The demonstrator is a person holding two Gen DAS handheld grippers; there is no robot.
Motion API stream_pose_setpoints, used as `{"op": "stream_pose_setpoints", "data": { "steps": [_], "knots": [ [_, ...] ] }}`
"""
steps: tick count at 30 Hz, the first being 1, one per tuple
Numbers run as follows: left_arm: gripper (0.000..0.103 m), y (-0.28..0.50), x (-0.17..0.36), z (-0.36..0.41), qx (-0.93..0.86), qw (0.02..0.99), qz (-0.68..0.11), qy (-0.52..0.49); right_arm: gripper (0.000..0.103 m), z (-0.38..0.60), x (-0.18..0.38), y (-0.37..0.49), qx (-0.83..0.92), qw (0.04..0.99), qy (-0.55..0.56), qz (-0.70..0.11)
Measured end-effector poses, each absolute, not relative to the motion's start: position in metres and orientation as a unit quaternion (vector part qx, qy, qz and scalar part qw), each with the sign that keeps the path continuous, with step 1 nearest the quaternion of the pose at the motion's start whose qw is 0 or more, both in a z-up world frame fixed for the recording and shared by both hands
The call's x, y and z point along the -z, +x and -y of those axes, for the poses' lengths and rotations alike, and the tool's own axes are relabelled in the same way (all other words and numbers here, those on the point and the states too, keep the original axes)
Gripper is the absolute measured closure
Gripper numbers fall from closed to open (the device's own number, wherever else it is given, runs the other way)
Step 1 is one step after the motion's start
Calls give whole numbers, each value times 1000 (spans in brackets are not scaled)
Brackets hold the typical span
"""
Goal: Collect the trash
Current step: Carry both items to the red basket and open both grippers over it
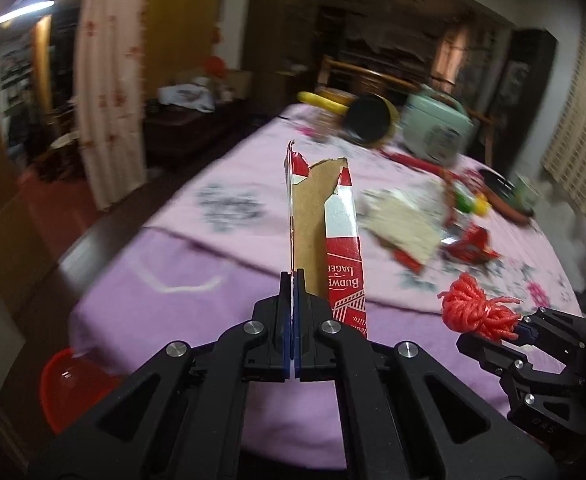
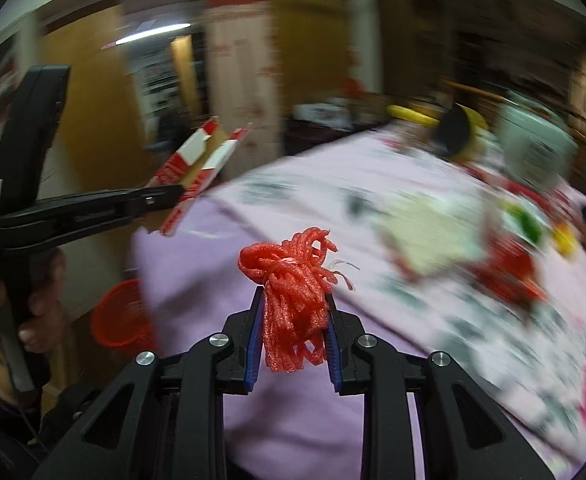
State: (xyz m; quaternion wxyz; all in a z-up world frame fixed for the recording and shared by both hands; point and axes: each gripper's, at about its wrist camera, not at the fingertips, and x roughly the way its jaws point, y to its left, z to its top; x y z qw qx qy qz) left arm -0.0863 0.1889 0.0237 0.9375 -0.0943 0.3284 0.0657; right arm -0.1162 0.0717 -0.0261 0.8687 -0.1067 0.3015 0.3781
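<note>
My left gripper (image 1: 293, 280) is shut on a torn red and white beer carton (image 1: 321, 224), which stands up from the closed jaws above the pink tablecloth (image 1: 197, 256). The same carton (image 2: 197, 164) shows in the right wrist view, clamped in the left gripper (image 2: 177, 194) at the left, with a hand on its handle. My right gripper (image 2: 293, 300) is shut on a bundle of red foam netting (image 2: 293, 284). In the left wrist view that bundle (image 1: 477, 308) sticks out of the right gripper (image 1: 523, 326) at the lower right. More red wrappers (image 1: 469, 246) lie on the table.
A red basket (image 1: 73, 388) sits on the floor beside the table's near left corner, also the red basket (image 2: 119, 314) in the right view. On the table's far end are a black and yellow mug (image 1: 367, 124), a mint green box (image 1: 439, 130), a beige cloth (image 1: 405, 220) and a dark dish (image 1: 501, 196).
</note>
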Motion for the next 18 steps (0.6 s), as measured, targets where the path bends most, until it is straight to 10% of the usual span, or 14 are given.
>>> {"op": "stream_pose_setpoints", "data": {
  "steps": [18],
  "knots": [
    [102, -235, 174, -473, -308, 772, -474, -293, 76, -427, 200, -212, -574, 645, -314, -395]
  ]
}}
